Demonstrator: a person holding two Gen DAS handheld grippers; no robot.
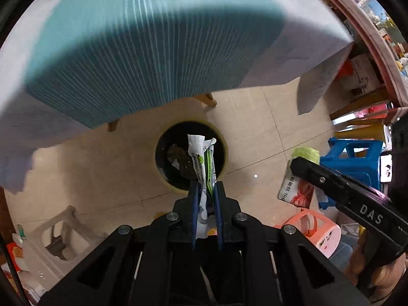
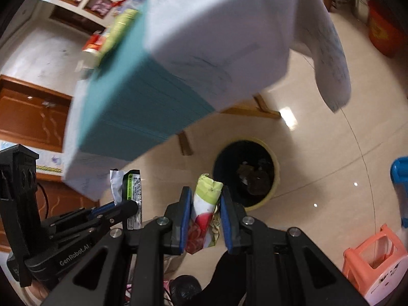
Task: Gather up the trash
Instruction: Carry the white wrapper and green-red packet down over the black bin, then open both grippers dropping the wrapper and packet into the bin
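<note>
My left gripper (image 1: 206,187) is shut on a white and green snack wrapper (image 1: 201,158) that sticks up between the blue pads, right over the mouth of a yellow bin with a black liner (image 1: 163,153) on the floor. In the right wrist view the same gripper (image 2: 127,204) and wrapper (image 2: 132,186) show at the lower left. My right gripper (image 2: 206,193) is shut on a crumpled green, white and red packet (image 2: 204,214), just left of the bin (image 2: 274,178). The left wrist view shows that packet (image 1: 297,191) at right.
A table draped in a teal and white cloth (image 1: 142,51) overhangs the floor behind the bin. Plastic stools stand around: blue (image 1: 354,158), pink (image 1: 321,232), and grey-white (image 1: 58,239). Some trash lies inside the bin (image 2: 255,176). Beige floor tiles (image 1: 255,127) surround it.
</note>
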